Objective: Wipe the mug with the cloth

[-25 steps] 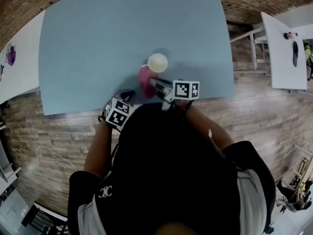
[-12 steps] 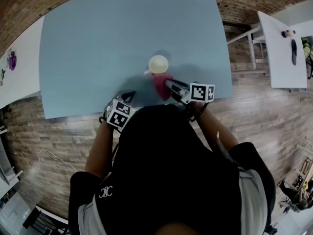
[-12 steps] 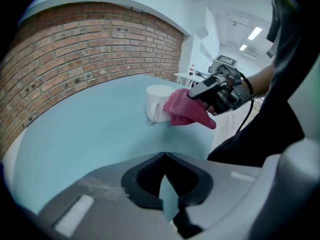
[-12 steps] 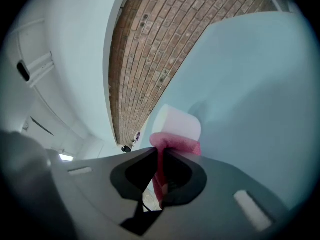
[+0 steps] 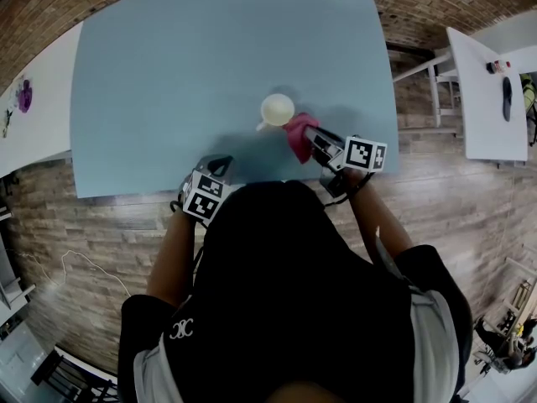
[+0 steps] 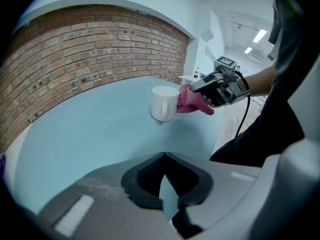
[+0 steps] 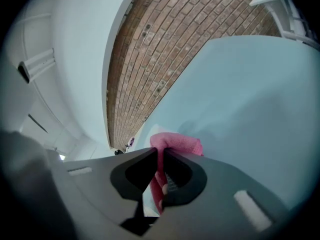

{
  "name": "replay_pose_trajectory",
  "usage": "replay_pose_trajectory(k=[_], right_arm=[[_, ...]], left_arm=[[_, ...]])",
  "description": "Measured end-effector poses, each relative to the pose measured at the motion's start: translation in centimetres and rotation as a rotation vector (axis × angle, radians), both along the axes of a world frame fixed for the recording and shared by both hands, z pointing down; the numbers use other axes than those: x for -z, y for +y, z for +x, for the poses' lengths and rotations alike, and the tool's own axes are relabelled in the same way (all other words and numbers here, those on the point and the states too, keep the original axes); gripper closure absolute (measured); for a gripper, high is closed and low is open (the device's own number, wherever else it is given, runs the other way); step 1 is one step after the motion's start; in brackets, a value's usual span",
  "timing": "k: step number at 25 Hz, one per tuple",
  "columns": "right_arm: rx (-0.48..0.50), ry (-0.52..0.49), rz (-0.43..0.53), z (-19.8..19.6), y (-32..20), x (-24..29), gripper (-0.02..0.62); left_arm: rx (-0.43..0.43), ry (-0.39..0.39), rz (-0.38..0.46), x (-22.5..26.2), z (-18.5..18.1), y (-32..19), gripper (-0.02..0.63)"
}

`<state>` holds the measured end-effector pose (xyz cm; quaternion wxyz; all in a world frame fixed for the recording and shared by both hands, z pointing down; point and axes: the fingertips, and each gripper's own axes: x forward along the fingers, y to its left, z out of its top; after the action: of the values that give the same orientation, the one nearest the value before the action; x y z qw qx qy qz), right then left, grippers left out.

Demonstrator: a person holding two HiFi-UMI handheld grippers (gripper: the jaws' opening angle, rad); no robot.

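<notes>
- The white mug stands upright on the blue table, toward its near edge.
- The pink cloth touches the mug's near-right side.
- The right gripper clamps the cloth.
- The left gripper, jaws together and empty, is at the near left, apart from the mug.

Surface: a big, flat, light blue surface with straight edges.
Under it: a brown floor of brick-like strips shows past its near edge and right side.
On it: one white round mug, standing upright with its open mouth up.
Where: a bit right of the middle, closer to the near edge than the far one.
Handle: sticks out toward the near left.
Shadow: a soft dark patch on the blue beside the mug.
</notes>
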<state>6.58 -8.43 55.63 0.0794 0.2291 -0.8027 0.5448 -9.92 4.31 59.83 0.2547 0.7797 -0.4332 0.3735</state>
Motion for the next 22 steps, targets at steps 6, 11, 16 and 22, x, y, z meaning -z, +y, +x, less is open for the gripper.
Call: replay_pose_trajectory(k=[6,11,16,22], right_arm=[[-0.07,0.027,0.027,1.6,-2.2,0.4,0.558],[-0.094,-0.003,0.143,1.7,-3.6,2.6,0.558],[-0.084,0.139,0.399,2.6,-4.6,4.5,0.558],[-0.023,0.283,0.6,2.4,-4.3,4.9,0.558]], left_arm=[[0.032,0.023,0.011,0.2,0.0,-0.4,0.604],[0.106,0.048,0.06,1.1,-0.8,-1.4,0.605],[0.222,0.053,0.136,2.6,-2.5,-2.3,0.606],[0.32,0.013,0.189,4.5,-5.9,-3.5,0.605]])
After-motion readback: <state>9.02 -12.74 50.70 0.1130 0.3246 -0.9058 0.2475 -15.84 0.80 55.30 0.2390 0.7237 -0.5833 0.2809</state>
